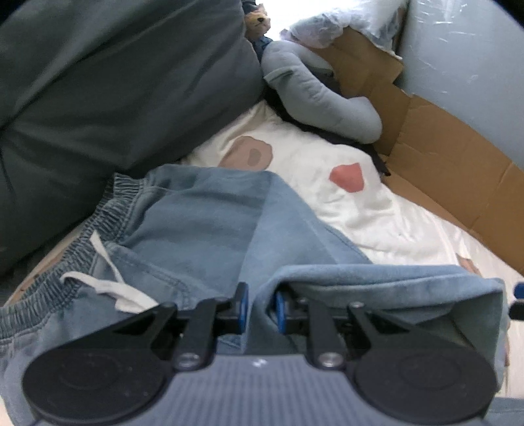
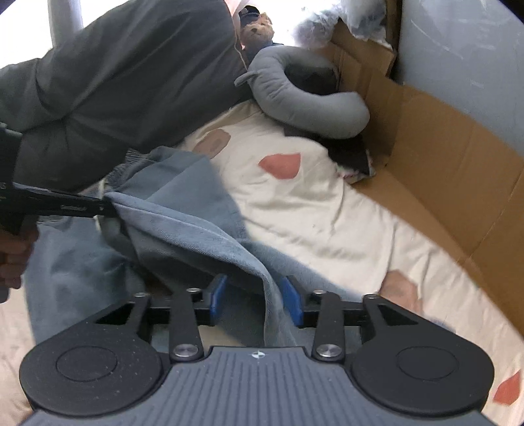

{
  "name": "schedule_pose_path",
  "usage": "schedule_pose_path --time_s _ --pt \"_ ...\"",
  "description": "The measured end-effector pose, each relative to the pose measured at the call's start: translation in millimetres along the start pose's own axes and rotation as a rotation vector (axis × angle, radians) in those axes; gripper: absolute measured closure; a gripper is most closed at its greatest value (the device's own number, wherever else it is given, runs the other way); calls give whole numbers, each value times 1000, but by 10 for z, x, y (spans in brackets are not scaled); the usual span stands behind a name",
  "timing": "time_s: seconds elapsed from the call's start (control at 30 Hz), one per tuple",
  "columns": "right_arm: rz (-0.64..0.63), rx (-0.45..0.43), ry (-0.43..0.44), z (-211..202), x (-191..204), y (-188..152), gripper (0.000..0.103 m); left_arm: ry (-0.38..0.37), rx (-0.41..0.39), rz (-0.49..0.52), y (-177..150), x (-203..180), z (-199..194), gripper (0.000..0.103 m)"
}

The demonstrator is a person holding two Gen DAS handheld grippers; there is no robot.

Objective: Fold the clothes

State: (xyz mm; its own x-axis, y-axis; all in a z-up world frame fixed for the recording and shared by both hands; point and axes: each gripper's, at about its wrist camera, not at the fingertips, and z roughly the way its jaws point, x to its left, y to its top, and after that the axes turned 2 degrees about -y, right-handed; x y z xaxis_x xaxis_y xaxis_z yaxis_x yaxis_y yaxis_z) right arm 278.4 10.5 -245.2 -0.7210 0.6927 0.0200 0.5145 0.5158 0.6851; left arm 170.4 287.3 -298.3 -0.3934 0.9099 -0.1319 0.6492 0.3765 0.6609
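Observation:
Blue jeans (image 1: 203,222) with an elastic waistband and a white drawstring (image 1: 108,285) lie on a white bed sheet (image 1: 360,209). My left gripper (image 1: 261,308) is shut on a folded edge of the jeans, which drapes over its right finger. From the right wrist view, the left gripper (image 2: 98,206) holds that edge lifted at the left, with a hand (image 2: 13,255) behind it. A ridge of the jeans (image 2: 196,226) runs down to my right gripper (image 2: 254,298). Its jaws stand apart, and the fold passes between them beside the right pad (image 2: 293,303).
A dark grey duvet (image 1: 114,82) is piled at the left. A grey curved cushion (image 1: 314,95) and a teddy bear (image 2: 258,28) sit at the far end. Flattened cardboard (image 2: 442,170) lines the right side against a blue wall (image 2: 458,49).

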Motion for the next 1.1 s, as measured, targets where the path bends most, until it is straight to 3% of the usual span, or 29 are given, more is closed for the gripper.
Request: schedule_pose_path --time_s 0.2,0.3,0.4,0.47,0.57,0.7,0.87,0.93,1.03,1.1 --pt "148 19 30 -164 -238 -250 58 41 22 -110 0 217 55 84" --pt "220 21 -54 -173 -442 -409 57 53 20 -150 1 289 48 84" --pt "309 28 -150 -130 -665 -592 44 47 15 -187 -15 341 14 84" --pt "386 35 -198 -30 -823 -744 44 55 22 -167 -30 342 4 81" --pt "484 64 -209 123 -970 -937 44 67 32 -130 -55 334 -32 67" --pt "560 92 -190 276 -1022 -1080 43 53 44 -54 -124 264 -193 63" --pt "654 125 -167 466 -1086 -1258 33 46 64 24 -121 160 -359 60" --pt "642 112 -168 486 -1044 -1238 32 41 64 61 -85 86 -424 53" --pt "586 114 -182 530 -962 -1184 32 30 79 127 -16 -76 -482 51" --pt "582 111 -196 517 -955 -1182 39 18 80 158 54 -189 -501 50"
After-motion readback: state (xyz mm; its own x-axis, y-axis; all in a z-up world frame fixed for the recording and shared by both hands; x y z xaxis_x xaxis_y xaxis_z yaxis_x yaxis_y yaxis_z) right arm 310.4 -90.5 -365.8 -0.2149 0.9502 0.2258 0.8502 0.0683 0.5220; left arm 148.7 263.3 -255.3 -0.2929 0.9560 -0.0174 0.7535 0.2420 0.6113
